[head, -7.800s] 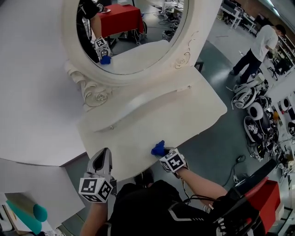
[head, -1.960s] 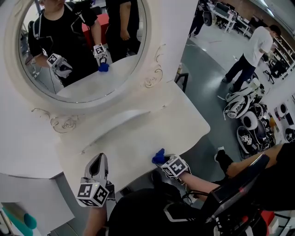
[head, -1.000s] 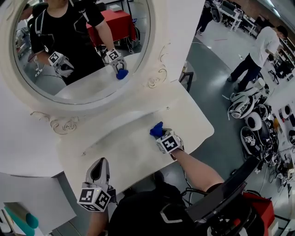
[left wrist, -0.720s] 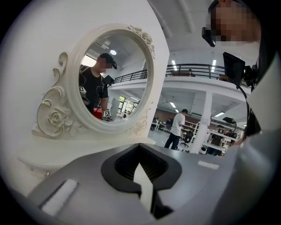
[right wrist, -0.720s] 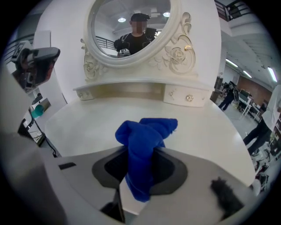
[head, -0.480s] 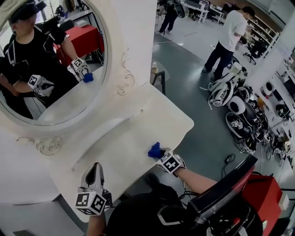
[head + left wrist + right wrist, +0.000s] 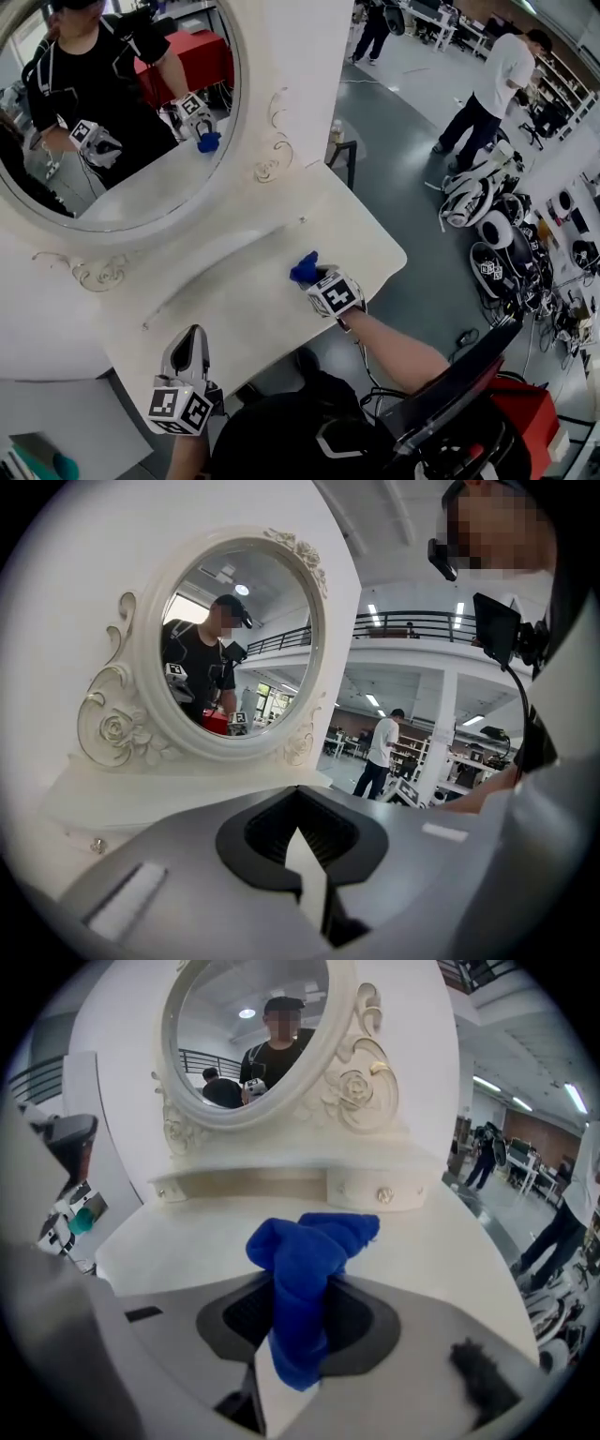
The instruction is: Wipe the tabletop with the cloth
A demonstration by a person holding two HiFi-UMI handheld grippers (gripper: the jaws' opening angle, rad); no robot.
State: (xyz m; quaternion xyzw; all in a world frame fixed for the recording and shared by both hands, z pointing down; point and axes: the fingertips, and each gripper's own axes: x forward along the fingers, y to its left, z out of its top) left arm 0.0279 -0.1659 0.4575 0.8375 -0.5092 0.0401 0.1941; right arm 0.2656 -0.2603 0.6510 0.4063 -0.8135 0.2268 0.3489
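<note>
A bunched blue cloth (image 7: 304, 269) (image 7: 305, 1269) is pinched in my right gripper (image 7: 313, 278) (image 7: 298, 1335), which rests over the middle of the white dressing-table top (image 7: 366, 246) (image 7: 178, 1241). The cloth's free end touches the tabletop ahead of the jaws. My left gripper (image 7: 192, 349) (image 7: 302, 855) hangs off the table's front left edge, jaws closed together with nothing between them. The oval mirror (image 7: 112, 122) (image 7: 246, 1035) (image 7: 234, 658) stands behind the tabletop.
A small raised drawer shelf (image 7: 220, 253) (image 7: 281, 1190) runs along the back under the mirror. A person in a white shirt (image 7: 487, 84) stands on the floor at the right. Helmets and gear (image 7: 497, 234) lie on the floor to the right.
My right gripper has slid the blue cloth from the table's front edge back toward the middle, a little farther in. The left gripper stays by the front left edge.
</note>
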